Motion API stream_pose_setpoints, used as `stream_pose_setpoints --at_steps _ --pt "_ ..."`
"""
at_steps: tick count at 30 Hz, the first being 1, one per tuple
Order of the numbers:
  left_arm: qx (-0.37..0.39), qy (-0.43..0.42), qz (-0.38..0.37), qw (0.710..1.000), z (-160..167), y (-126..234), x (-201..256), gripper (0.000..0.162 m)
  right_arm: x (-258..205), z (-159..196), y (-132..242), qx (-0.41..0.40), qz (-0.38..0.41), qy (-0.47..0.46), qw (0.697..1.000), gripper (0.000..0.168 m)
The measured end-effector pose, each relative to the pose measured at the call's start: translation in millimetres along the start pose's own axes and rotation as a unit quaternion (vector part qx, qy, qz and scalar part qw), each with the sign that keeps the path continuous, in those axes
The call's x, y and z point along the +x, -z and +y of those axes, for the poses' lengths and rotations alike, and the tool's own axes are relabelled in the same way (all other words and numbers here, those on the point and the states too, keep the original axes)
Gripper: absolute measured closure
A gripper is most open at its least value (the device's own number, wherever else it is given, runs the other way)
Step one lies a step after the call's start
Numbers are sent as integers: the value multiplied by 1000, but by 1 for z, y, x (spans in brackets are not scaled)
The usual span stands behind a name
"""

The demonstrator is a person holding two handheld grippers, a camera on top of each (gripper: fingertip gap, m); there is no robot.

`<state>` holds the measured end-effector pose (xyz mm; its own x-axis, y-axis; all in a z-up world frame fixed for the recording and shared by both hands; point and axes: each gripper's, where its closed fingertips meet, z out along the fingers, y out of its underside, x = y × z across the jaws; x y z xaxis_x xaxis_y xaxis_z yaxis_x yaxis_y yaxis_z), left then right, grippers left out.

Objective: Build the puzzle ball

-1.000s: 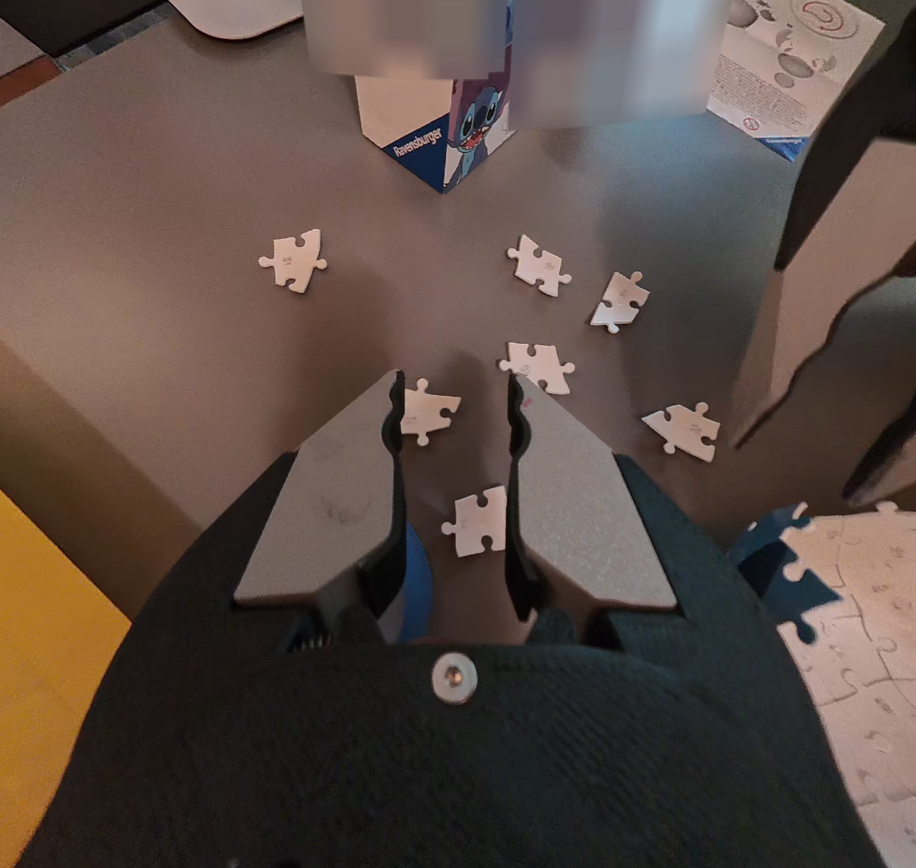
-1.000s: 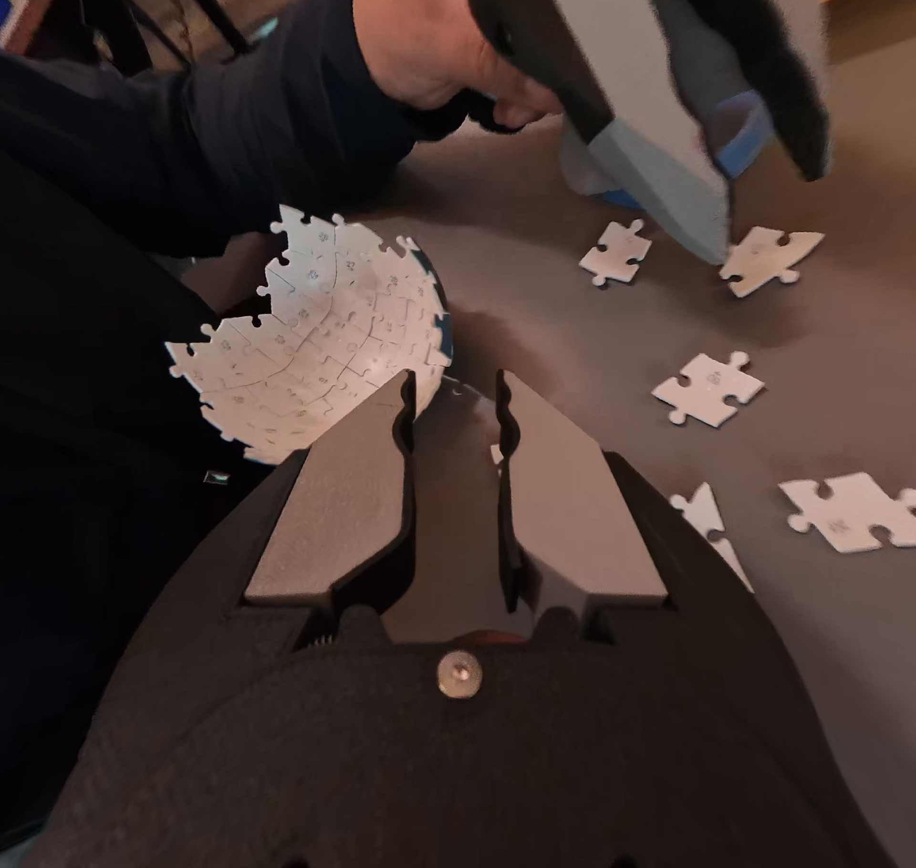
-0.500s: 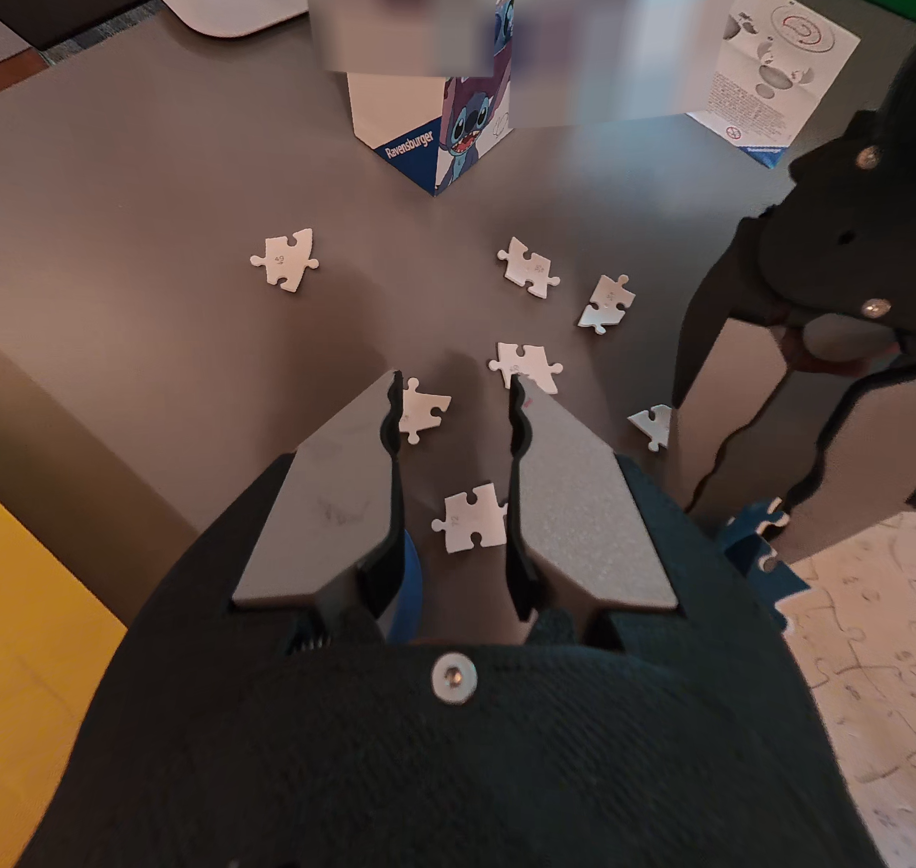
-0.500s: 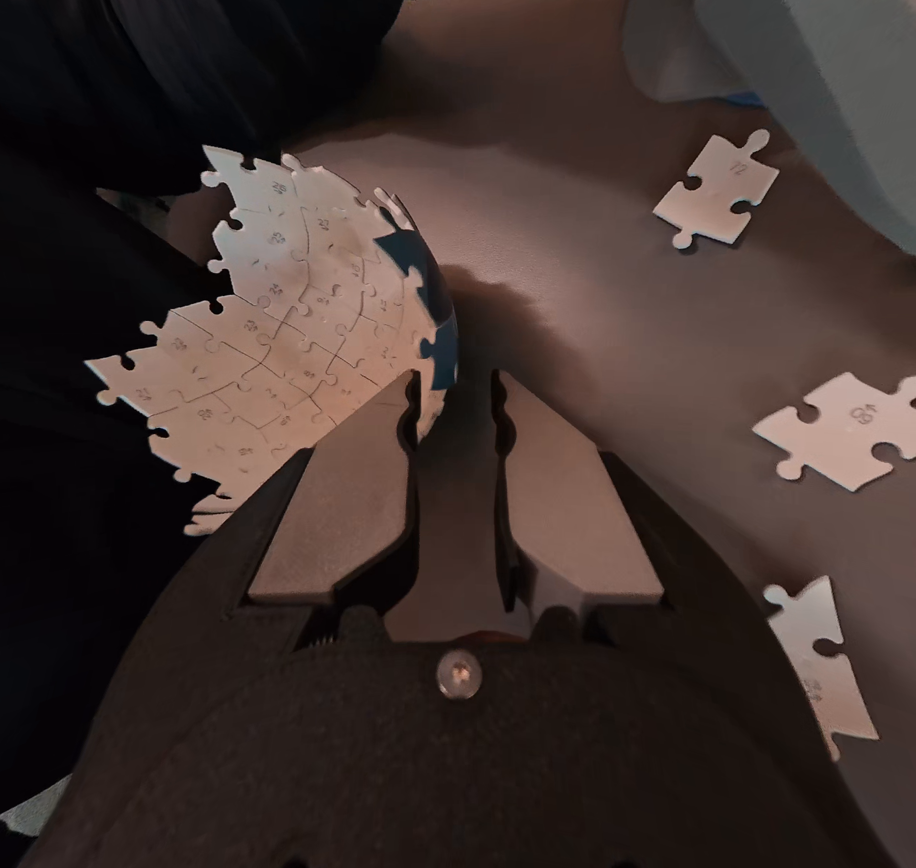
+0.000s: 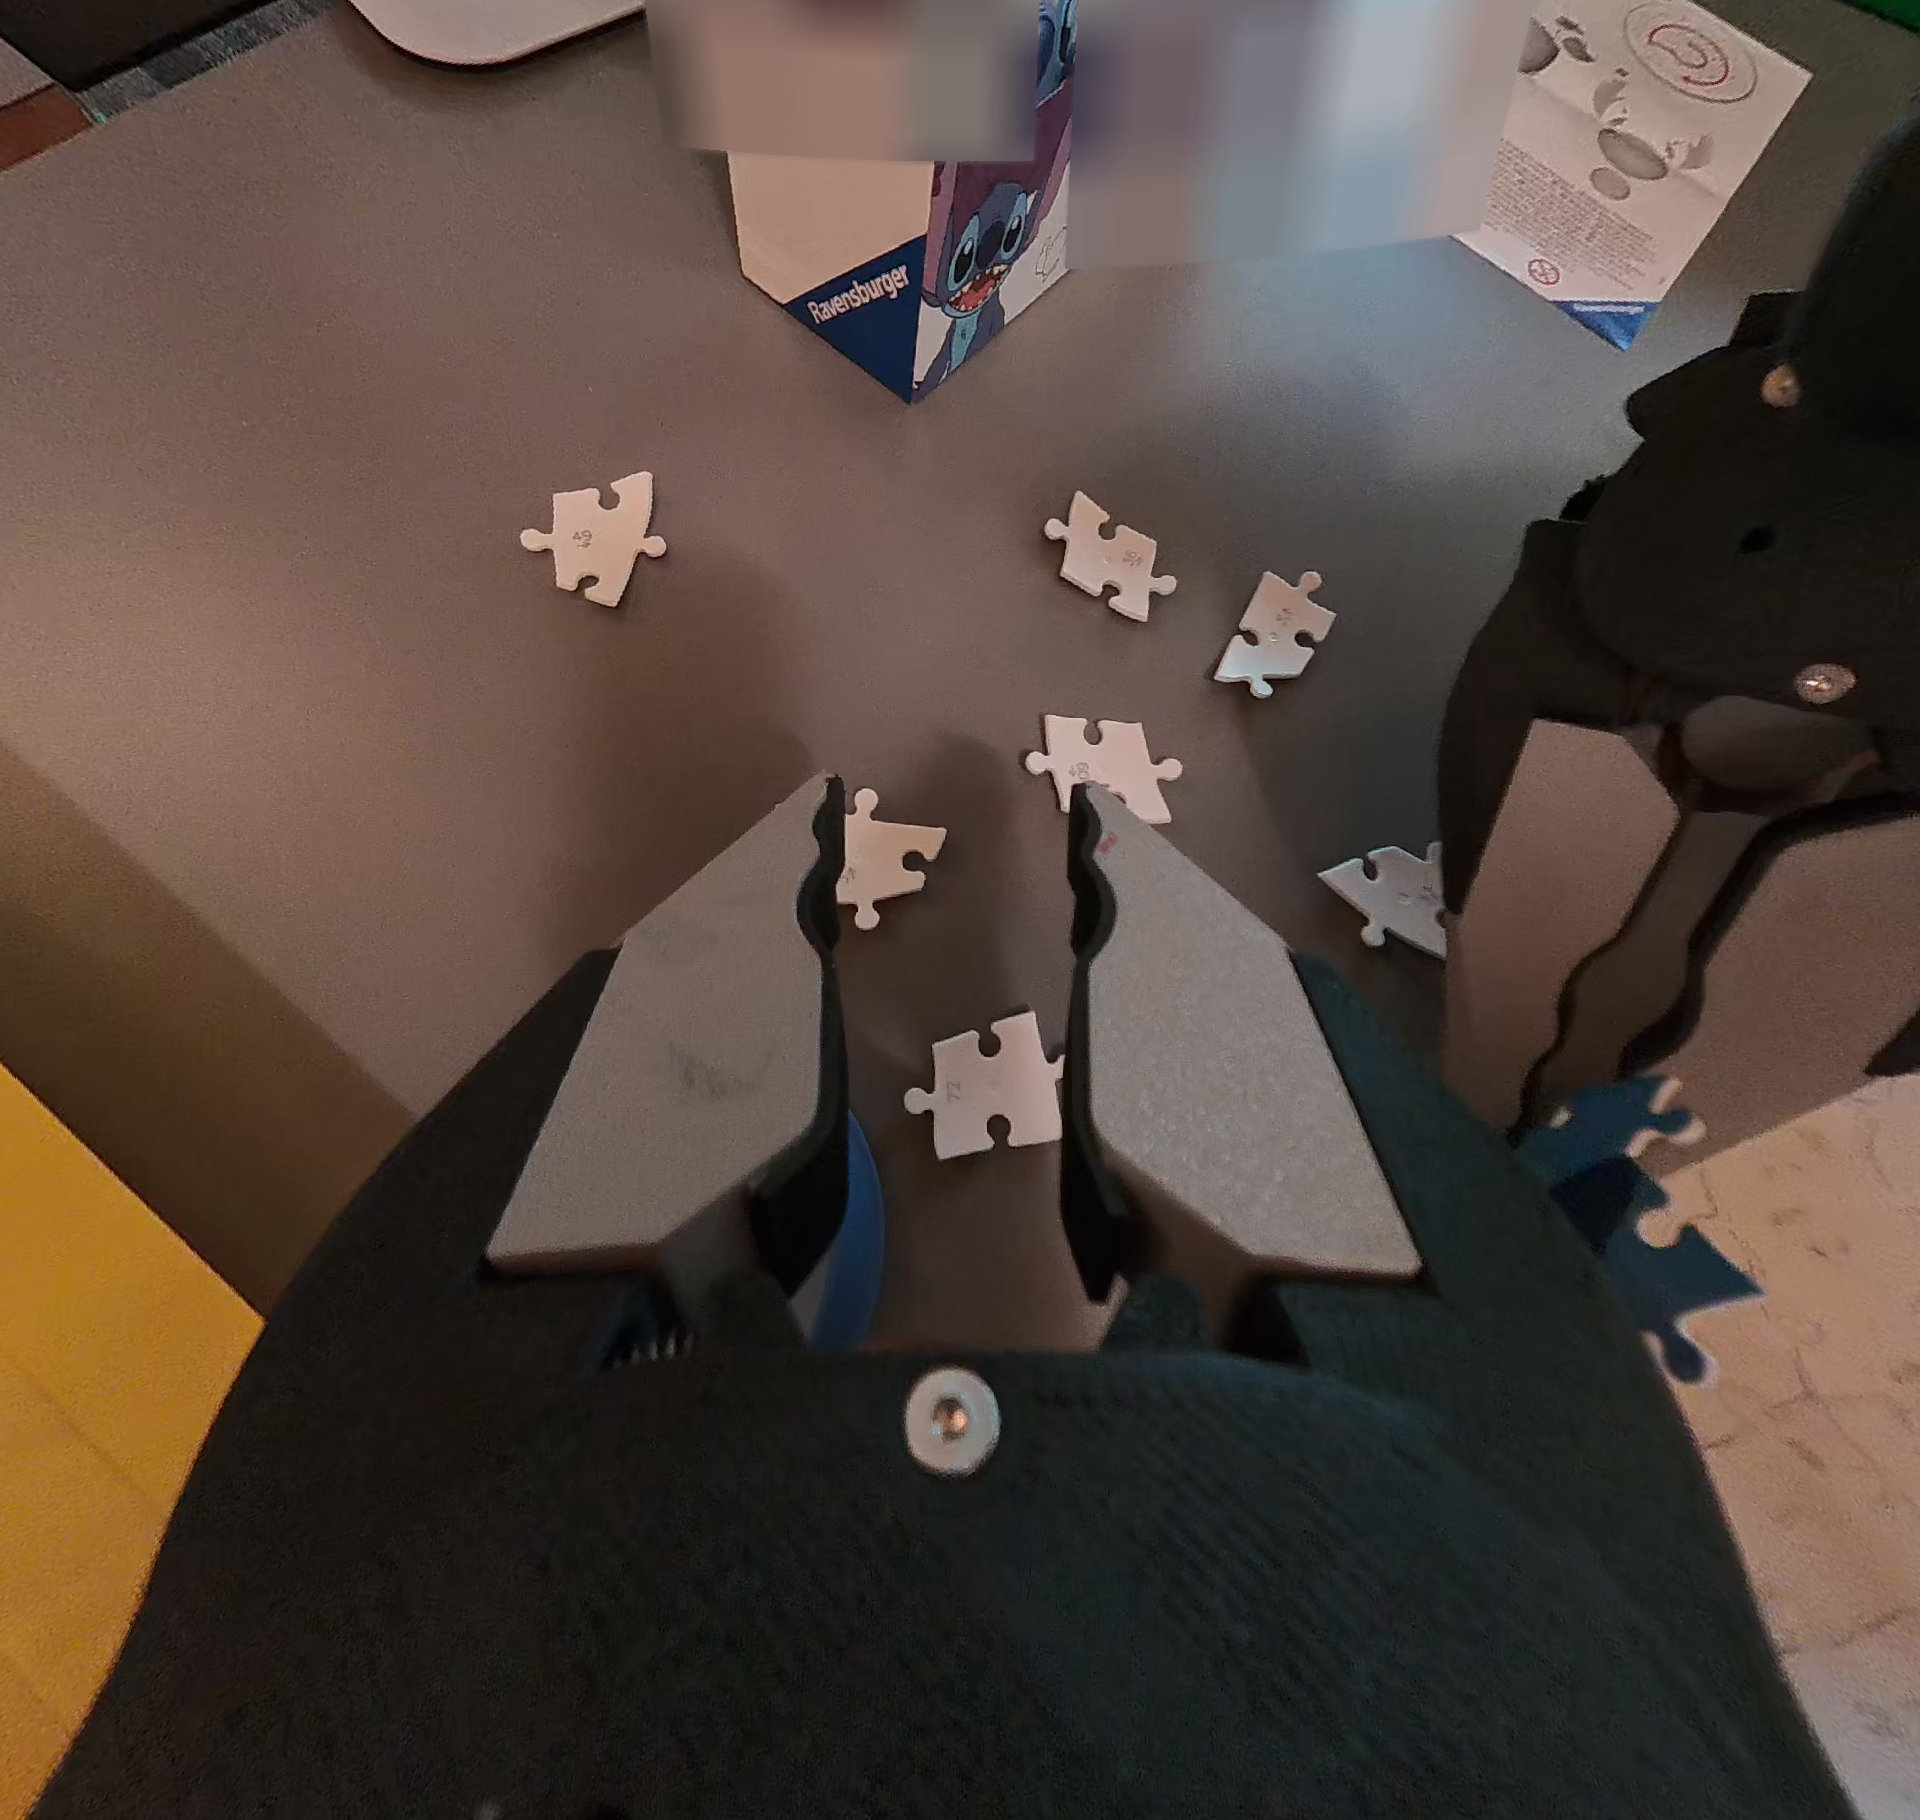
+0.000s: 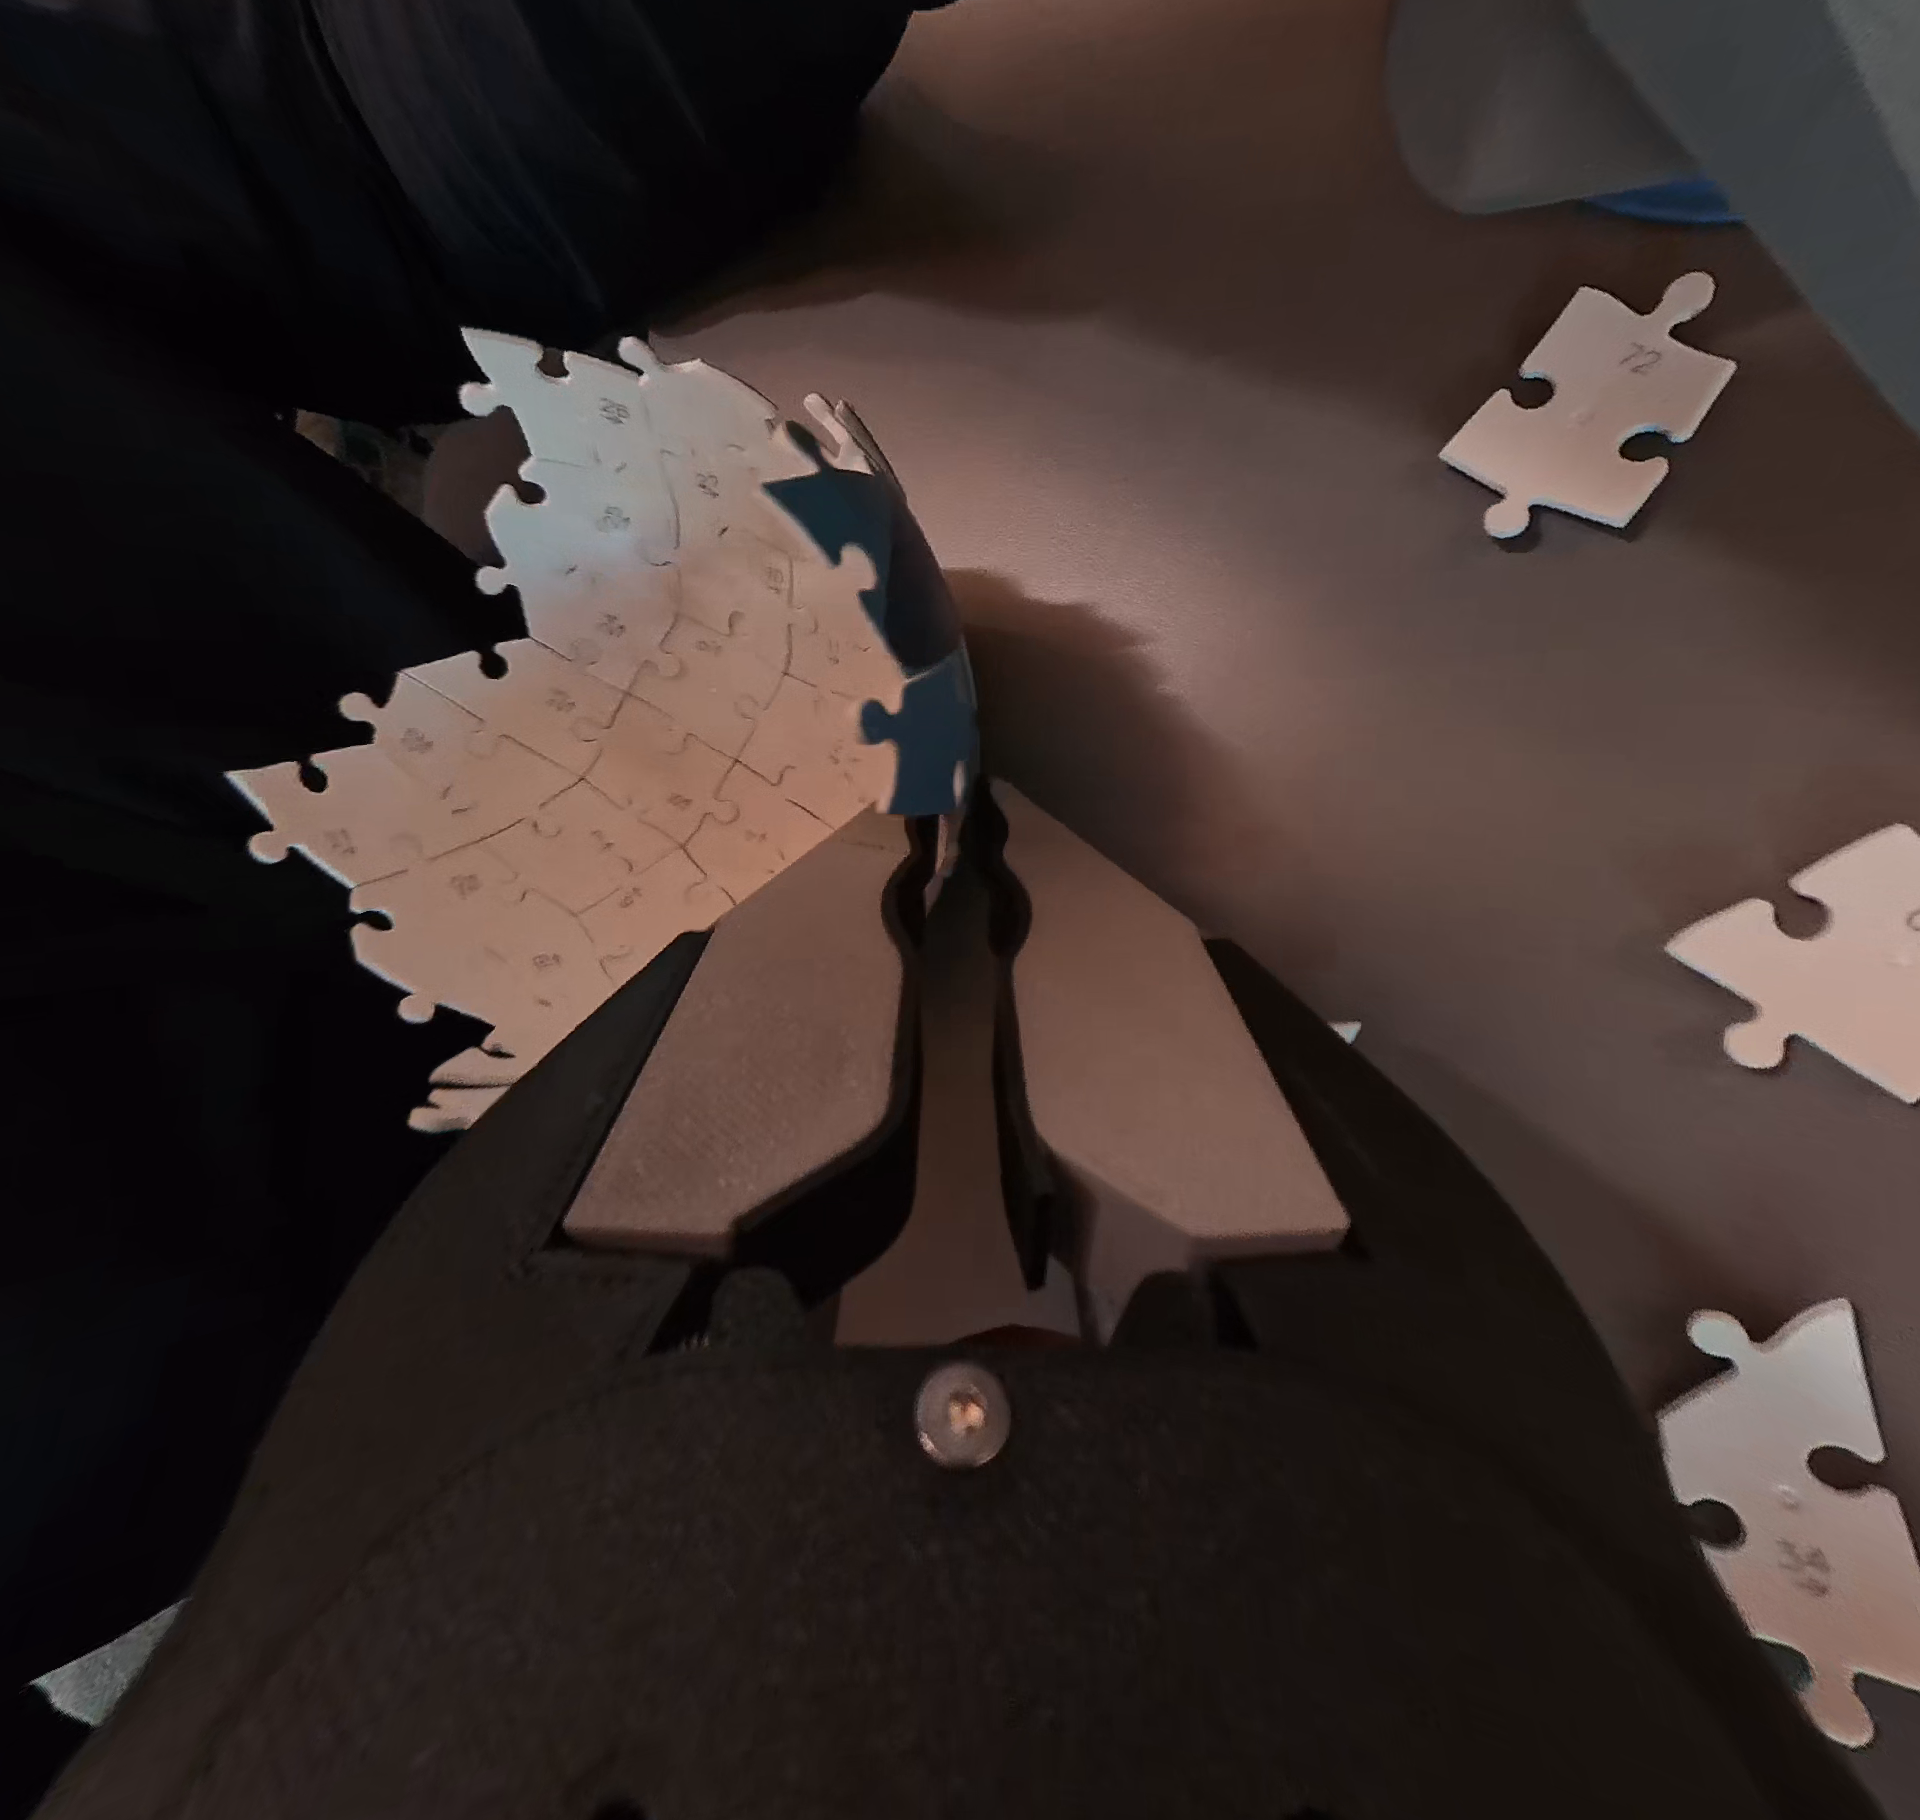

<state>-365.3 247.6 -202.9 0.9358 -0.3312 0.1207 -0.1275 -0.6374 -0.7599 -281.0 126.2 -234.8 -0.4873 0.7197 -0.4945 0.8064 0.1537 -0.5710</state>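
Note:
The partial puzzle ball [image 6: 644, 731] is a curved shell, white inside and blue outside. It lies at the table's near edge and also shows in the left wrist view [image 5: 1818, 1355]. My right gripper [image 6: 951, 830] is shut on its blue rim, with the rim between the fingertips; it also shows in the left wrist view [image 5: 1579, 1100]. My left gripper [image 5: 954, 794] is open and empty above loose white pieces. One piece [image 5: 992, 1084] lies between its fingers and another [image 5: 888, 856] by the left fingertip. Several more pieces [image 5: 1107, 762] lie beyond.
The puzzle box [image 5: 914, 284] stands at the back and an instruction leaflet [image 5: 1621, 139] lies at the back right. A yellow surface [image 5: 83, 1355] lies past the table's left edge. A dark sleeve [image 6: 312, 212] is close behind the ball. Loose pieces [image 6: 1590, 409] lie right of the ball. About 15 cm separates my left fingertips from my right.
My right gripper came down beside the ball and its jaws closed onto the blue rim. The left gripper stayed open and hardly moved.

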Motion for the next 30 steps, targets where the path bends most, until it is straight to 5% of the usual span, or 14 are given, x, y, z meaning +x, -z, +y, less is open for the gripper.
stream_pose_setpoints --at_steps 15,19,30 --pt "-8 4 1 1000 3 -1 -2 120 -2 -1 0 7 -7 3 1000 167" --pt "-8 34 60 998 3 3 13 122 -3 -1 0 8 -14 -1 1000 167" --pt "-12 53 87 995 11 64 43 118 -9 -4 -4 6 -38 12 999 162"
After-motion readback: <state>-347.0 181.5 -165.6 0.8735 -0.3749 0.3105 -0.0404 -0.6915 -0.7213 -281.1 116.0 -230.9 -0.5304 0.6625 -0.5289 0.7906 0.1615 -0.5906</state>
